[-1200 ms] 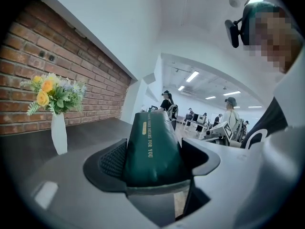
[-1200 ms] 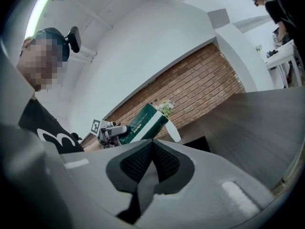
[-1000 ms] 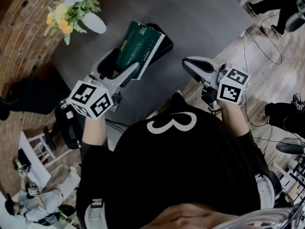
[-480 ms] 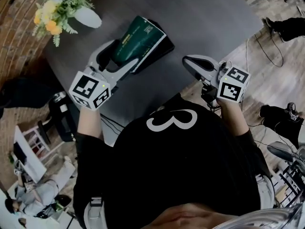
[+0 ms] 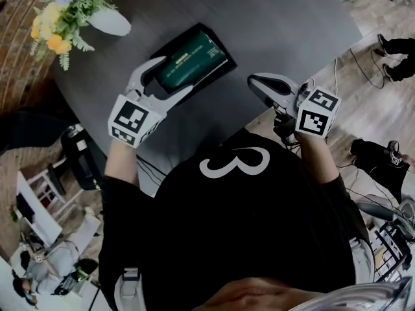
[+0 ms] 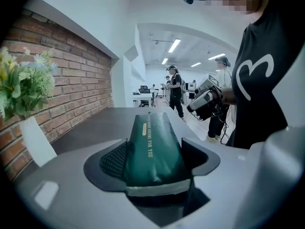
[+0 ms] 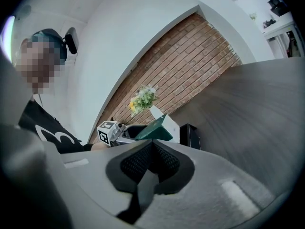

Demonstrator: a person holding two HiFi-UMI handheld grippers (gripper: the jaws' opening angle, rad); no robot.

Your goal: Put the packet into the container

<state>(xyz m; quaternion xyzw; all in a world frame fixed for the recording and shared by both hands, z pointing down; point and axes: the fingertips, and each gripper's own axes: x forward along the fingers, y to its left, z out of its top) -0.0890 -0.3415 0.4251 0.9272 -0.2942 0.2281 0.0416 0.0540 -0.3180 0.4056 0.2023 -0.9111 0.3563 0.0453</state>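
- Setting: a dark grey tabletop point(image 5: 279, 24) runs along a brick wall point(image 6: 71, 80), with a wooden floor point(image 5: 369, 89) on its open side. A white vase of flowers point(image 5: 107, 21) stands near the far corner.
- Container point(image 5: 185, 35): a black rectangular box on the tabletop, near the vase but apart from it.
- Packet point(image 5: 191, 60): a dark green pouch with a pale sealed edge. It lies lengthwise over the container's opening and covers most of it. The right gripper view shows its far end raised above the container, so it is probably not fully seated. Whether any part touches the bottom cannot be told.
- Left gripper point(image 5: 175, 74): its jaws stand wide and pinch the packet across the near, sealed end. The left gripper view shows the pouch filling the gap between the pads.
- Right gripper point(image 5: 256, 83): its jaws are pressed together on nothing, and it hangs over the tabletop's near edge, well apart from the container.
- Step in hand (judged): the placing itself, with the packet lowered into the container but not yet let go.
- Next move (judged): lower the held end until the pouch lies flat inside the walls, spread the jaws, and lift out without dragging the packet.
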